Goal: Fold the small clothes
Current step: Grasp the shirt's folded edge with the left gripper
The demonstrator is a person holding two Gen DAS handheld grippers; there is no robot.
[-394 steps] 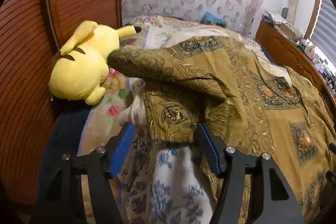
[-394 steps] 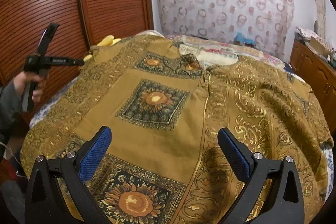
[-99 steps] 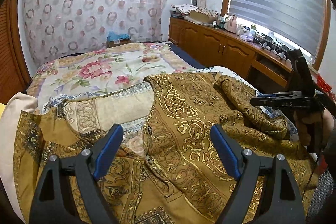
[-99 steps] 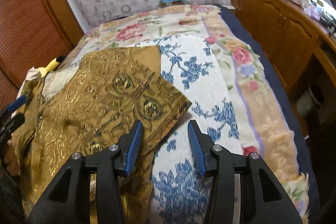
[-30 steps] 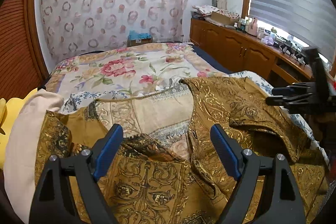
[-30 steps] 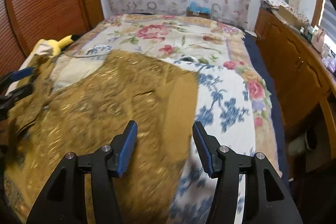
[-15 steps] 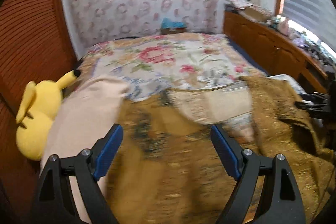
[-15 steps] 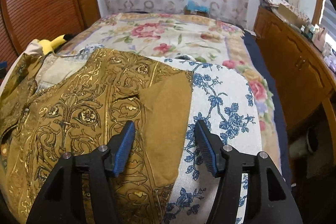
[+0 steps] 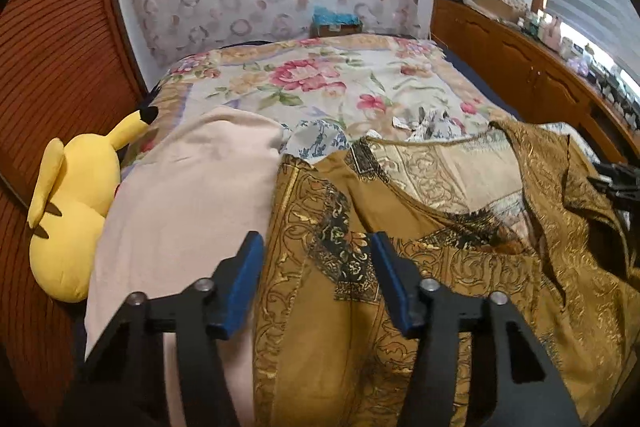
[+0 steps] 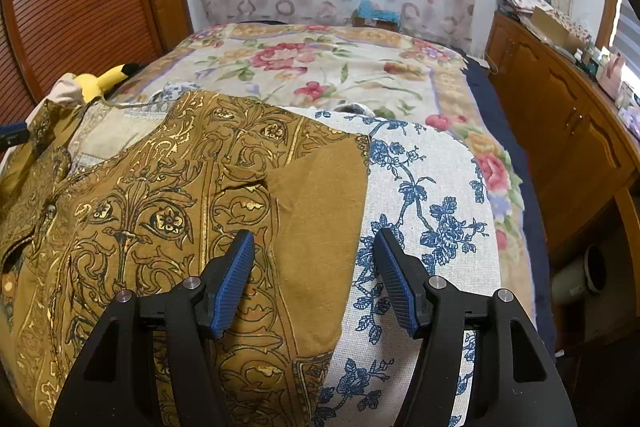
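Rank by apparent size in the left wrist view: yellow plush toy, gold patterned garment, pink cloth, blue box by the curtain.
1. Gold patterned garment
2. Pink cloth
3. Yellow plush toy
4. Blue box, though it sits farthest from the camera, so its true size is unsure.

Yellow plush toy (image 9: 68, 215) beside pink cloth (image 9: 180, 219) (on floral bedspread (image 9: 320, 87)), wooden cabinets (image 10: 560, 115) alongside

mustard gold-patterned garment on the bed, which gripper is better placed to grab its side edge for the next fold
Probably the left gripper: its open jaws straddle the mustard gold-patterned garment right at its border beside the pale pink cloth. The right gripper is also open over the opposite edge, above the blue floral fabric.
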